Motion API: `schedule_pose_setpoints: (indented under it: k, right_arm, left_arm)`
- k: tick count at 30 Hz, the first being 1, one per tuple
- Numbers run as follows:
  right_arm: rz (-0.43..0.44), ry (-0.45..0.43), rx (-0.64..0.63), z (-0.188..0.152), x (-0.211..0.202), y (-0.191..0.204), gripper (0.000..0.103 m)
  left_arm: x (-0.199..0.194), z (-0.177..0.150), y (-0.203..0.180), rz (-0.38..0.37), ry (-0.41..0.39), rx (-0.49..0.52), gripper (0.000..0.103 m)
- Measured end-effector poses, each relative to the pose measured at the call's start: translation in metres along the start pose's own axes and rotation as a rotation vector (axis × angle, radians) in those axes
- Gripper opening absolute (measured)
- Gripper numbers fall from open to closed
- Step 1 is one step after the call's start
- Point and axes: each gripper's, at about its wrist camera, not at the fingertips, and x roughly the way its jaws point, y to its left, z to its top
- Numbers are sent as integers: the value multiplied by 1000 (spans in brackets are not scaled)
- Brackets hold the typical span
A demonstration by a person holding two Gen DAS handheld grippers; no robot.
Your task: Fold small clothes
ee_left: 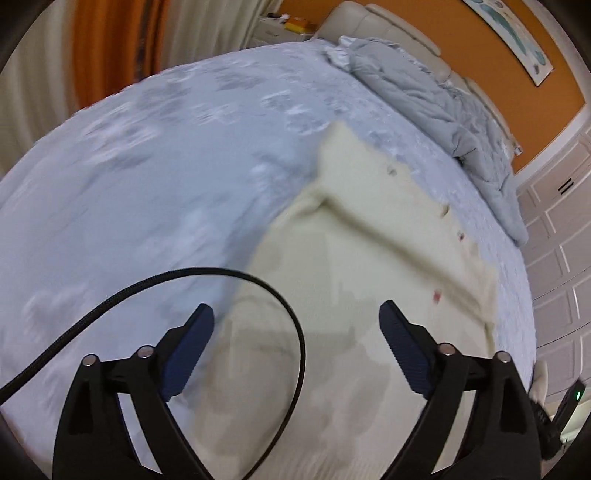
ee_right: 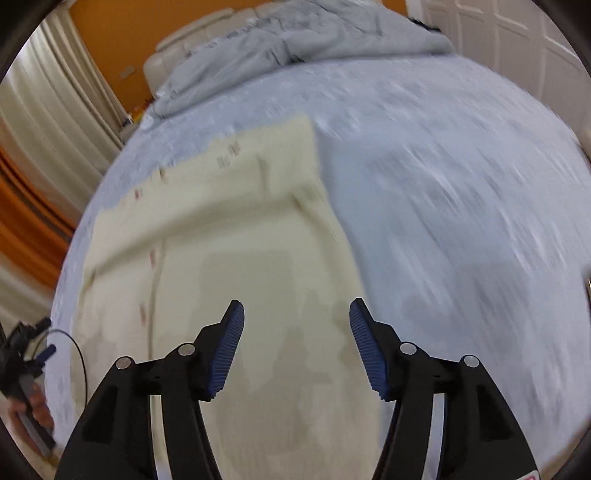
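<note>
A cream knit garment [ee_left: 369,266] lies spread on the pale blue bedspread [ee_left: 147,184], with small buttons along its far edge. It also shows in the right wrist view [ee_right: 240,240]. My left gripper [ee_left: 297,314] is open and empty, hovering above the garment's near left part. My right gripper [ee_right: 297,310] is open and empty, above the garment's near right part. The left gripper [ee_right: 37,354] and the hand holding it show at the right wrist view's left edge. Both views are blurred.
A crumpled grey duvet [ee_left: 443,103] lies by the cream headboard [ee_left: 388,26], also in the right wrist view [ee_right: 295,40]. A black cable [ee_left: 221,280] loops over my left gripper. Orange curtains [ee_left: 110,48] and white cupboard doors [ee_left: 561,240] flank the bed.
</note>
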Motion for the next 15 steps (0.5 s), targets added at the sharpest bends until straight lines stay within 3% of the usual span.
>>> schedule_pose_setpoints:
  k: [5,8,10,11,13,15]
  right_arm:
    - [-29,101,98,-81,-23,-44,63]
    - [50,139,183,-90,-18,-57,64]
    - [-10,123,160,-91,-15,-55,64]
    - [-24,122,159,-90,-13,-55,64]
    - [-13,133,172,-89,-9,-57,64]
    - [-18,133,179,-90,-7,-58,64]
  left_arm:
    - [-22,-54,52,39,54,-107,91]
    - [-25,-74,76,38,104,-234,91]
    - [-41,-88,84,34,98,-295,91]
    - [-55,-96,83,12,74,-274,83]
    - [-83,-110,67,-12,67,-162,81]
    - [-120,-137,36,63,7,1,90]
